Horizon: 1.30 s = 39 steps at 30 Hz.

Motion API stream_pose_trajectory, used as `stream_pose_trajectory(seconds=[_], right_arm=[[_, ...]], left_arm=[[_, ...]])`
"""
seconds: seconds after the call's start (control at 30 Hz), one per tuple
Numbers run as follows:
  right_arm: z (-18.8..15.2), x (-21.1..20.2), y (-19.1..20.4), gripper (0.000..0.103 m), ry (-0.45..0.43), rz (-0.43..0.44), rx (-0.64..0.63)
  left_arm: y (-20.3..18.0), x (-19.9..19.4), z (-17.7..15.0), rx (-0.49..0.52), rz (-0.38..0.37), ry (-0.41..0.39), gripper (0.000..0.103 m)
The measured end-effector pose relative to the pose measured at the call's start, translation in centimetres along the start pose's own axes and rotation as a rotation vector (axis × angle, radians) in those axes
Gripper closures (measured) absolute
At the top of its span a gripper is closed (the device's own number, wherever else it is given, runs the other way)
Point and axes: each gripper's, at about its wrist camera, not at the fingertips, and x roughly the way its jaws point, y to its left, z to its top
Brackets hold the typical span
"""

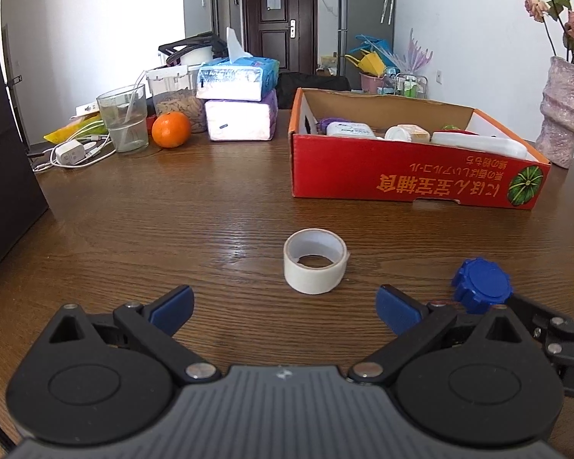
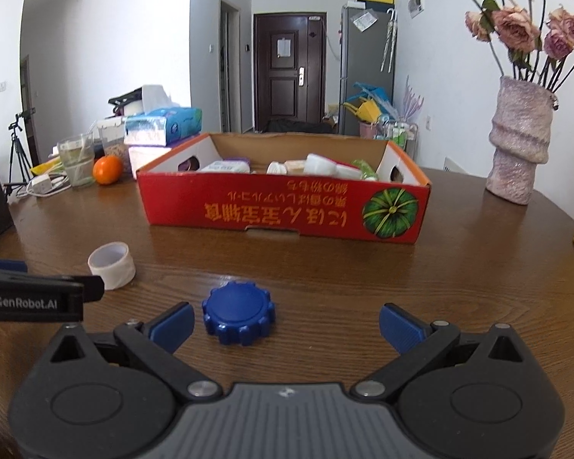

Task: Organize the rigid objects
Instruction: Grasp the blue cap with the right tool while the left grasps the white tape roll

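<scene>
My left gripper [image 1: 285, 308] and right gripper [image 2: 287, 325] are both released, holding nothing. The tape [image 1: 314, 261] waits at 12 o'clock, the cap [image 2: 238, 313] at 11; next I must close on them for the box [image 2: 287, 206].

Tape roll [image 1: 315, 261]: lay ahead of the left gripper [image 1: 285, 308], centred between its jaws.
Cap [image 2: 238, 313]: sat beside the right gripper [image 2: 287, 323] left jaw.
Box [image 2: 287, 206]: stood behind both.
</scene>
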Motion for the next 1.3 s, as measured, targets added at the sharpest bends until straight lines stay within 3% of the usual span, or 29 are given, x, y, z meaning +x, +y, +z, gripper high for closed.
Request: stream_pose_trajectory(seconds=[0.43, 0.6, 0.67, 0.73, 0.8, 0.97, 1.3], right_arm=[[-0.1, 4.2, 1.9, 0.0, 0.119, 0.037, -0.047], [0.4, 5.2, 2.0, 0.001, 0.119, 0.056, -0.04], [0.5, 5.5, 1.9, 0.009, 0.114, 0.056, -0.035], [0.6, 5.2, 1.8, 0.035, 0.092, 0.06, -0.032], [0.6, 4.9, 1.7, 0.05, 0.073, 0.071, -0.033], [0.6, 4.3, 1.0, 0.051, 0.05, 0.092, -0.002], [1.2, 3.5, -0.8, 0.051, -0.023, 0.043, 0.06]], left_arm=[[0.9, 0.7, 0.1, -0.013, 0.001, 0.01, 0.0], [0.9, 0.7, 0.1, -0.013, 0.001, 0.009, 0.0], [1.0, 0.8, 0.1, -0.015, 0.001, 0.01, 0.0], [0.9, 0.8, 0.1, -0.013, 0.001, 0.011, 0.0], [0.9, 0.9, 0.1, -0.009, 0.002, 0.013, 0.0], [0.8, 1.2, 0.0, -0.009, 0.006, 0.014, 0.0], [-0.3, 2.6, 0.7, -0.006, 0.025, -0.001, 0.0]])
